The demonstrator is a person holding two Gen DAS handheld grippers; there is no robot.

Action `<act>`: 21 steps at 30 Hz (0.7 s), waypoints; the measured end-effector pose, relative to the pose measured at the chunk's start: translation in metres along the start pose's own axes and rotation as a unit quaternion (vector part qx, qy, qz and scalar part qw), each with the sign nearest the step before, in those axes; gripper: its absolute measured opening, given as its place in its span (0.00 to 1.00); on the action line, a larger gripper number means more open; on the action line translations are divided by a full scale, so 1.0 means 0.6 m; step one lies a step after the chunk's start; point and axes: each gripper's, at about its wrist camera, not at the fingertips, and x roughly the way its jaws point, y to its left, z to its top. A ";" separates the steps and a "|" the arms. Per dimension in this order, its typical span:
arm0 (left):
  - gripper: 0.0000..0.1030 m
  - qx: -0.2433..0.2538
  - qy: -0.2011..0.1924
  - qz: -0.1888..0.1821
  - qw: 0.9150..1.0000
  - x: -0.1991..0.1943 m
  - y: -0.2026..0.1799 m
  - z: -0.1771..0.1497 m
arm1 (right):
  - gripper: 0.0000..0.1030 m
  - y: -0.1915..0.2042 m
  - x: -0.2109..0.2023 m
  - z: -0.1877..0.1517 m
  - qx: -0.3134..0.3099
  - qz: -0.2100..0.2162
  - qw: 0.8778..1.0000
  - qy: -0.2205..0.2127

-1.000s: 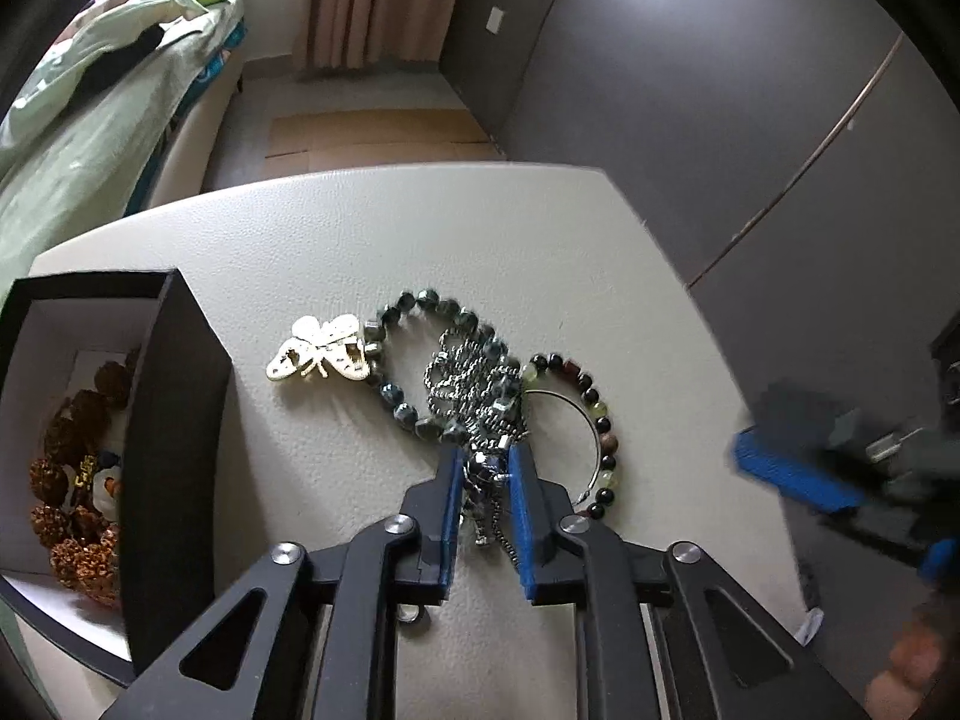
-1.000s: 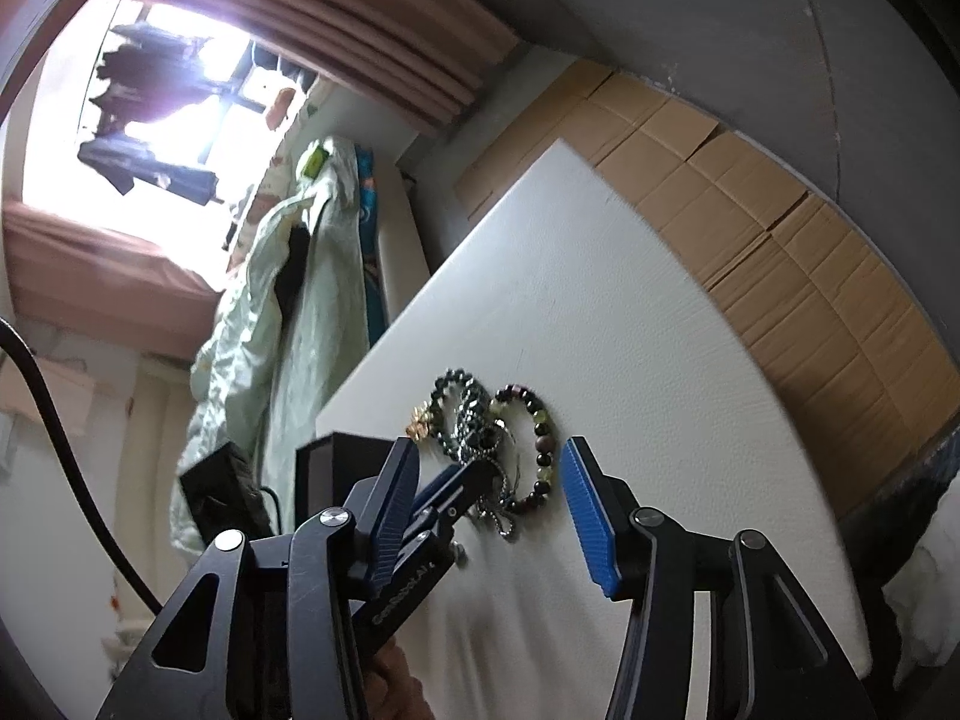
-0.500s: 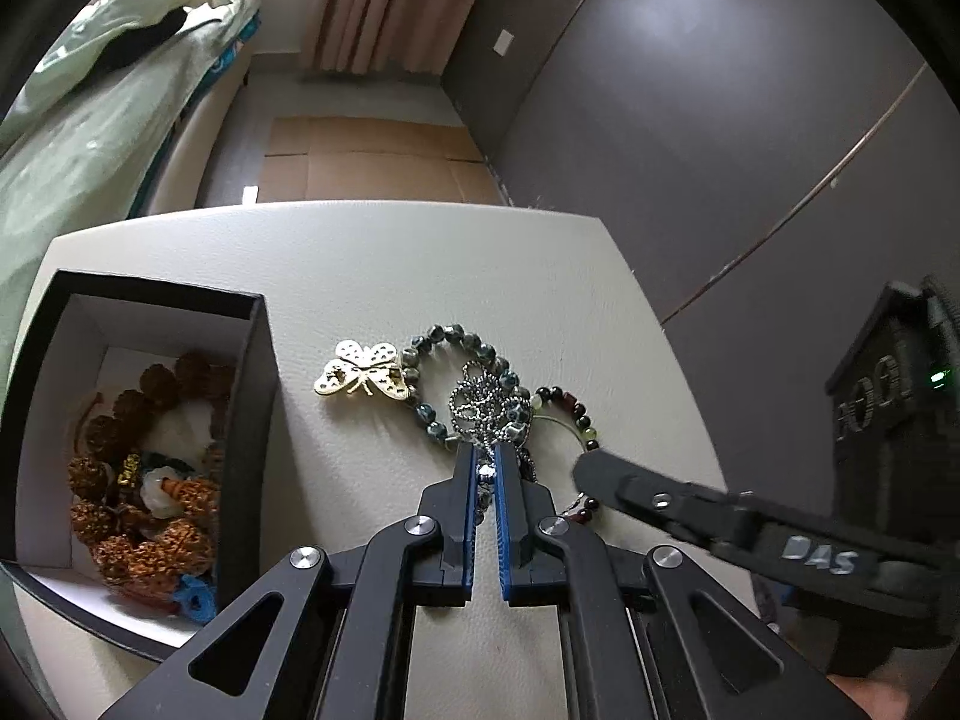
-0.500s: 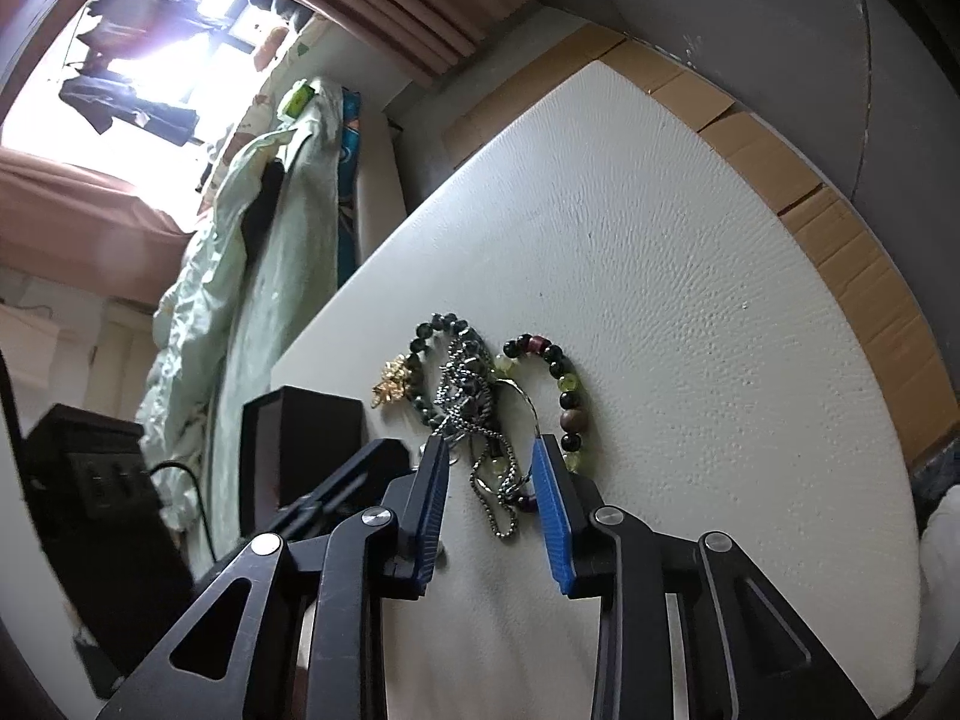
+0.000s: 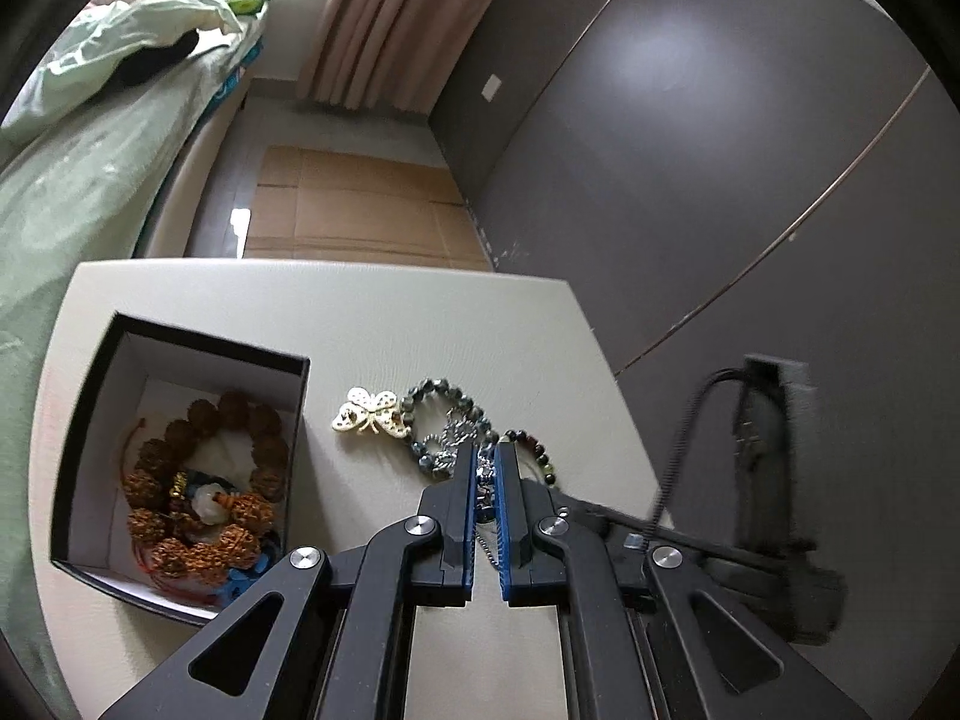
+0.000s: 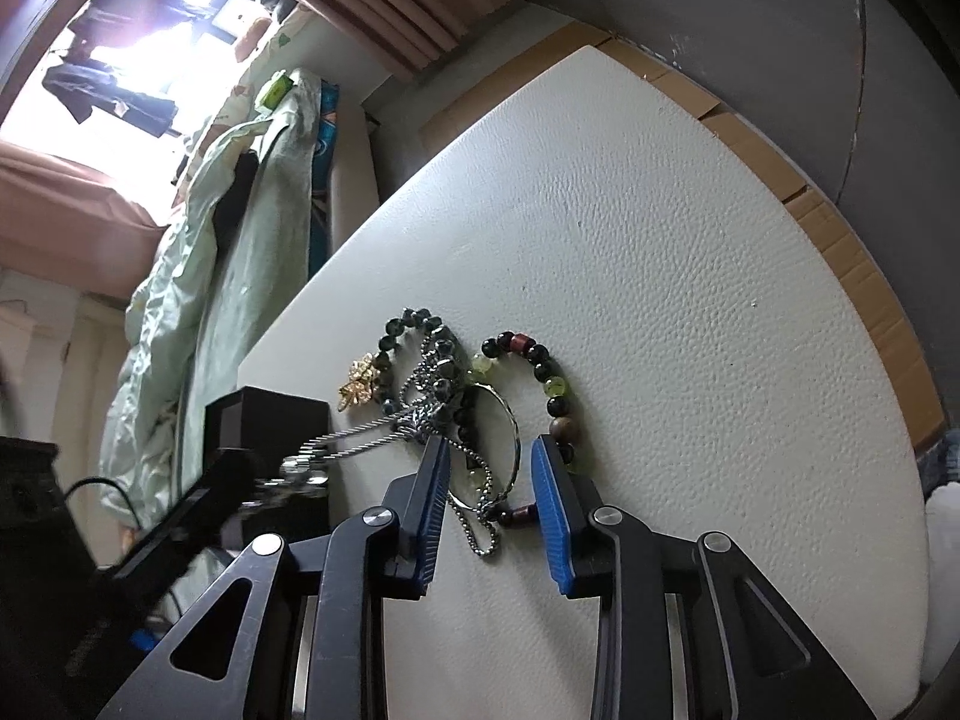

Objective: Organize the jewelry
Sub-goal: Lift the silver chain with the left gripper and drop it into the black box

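Left tongs (image 5: pixel 487 468) lifted chain (image 6: pixel 360 443), black box (image 5: pixel 90 420) holds, seemingly, brown beads (image 5: pixel 198 498)

The left gripper (image 5: pixel 487 462) pinches a silver metal chain (image 5: pixel 485 489) between its blue-padded fingers (image 5: pixel 468 504), with a gold butterfly brooch (image 5: pixel 371 419) ahead-left, an open black box (image 5: pixel 300 420) of brown beads further left.

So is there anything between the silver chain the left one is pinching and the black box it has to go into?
Nothing stands in the gap, but the chain held by the left hand-held gripper is tangled with the dark bead bracelet. The butterfly brooch lies beside the path to the box.
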 end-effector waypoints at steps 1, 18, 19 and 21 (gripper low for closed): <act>0.05 0.001 -0.003 -0.001 1.000 -0.004 -0.001 0.003 | 0.24 0.001 0.003 0.001 0.000 -0.003 1.000 0.000; 0.05 0.036 -0.108 0.006 0.994 -0.179 -0.053 0.059 | 0.04 0.028 -0.024 0.001 -0.021 0.044 0.999 -0.017; 0.05 0.041 -0.116 0.009 0.992 -0.195 -0.061 0.065 | 0.04 0.030 -0.027 0.001 -0.022 0.050 0.998 -0.018; 0.05 0.049 -0.128 0.015 0.990 -0.217 -0.071 0.072 | 0.04 0.035 -0.035 0.000 -0.025 0.059 0.998 -0.023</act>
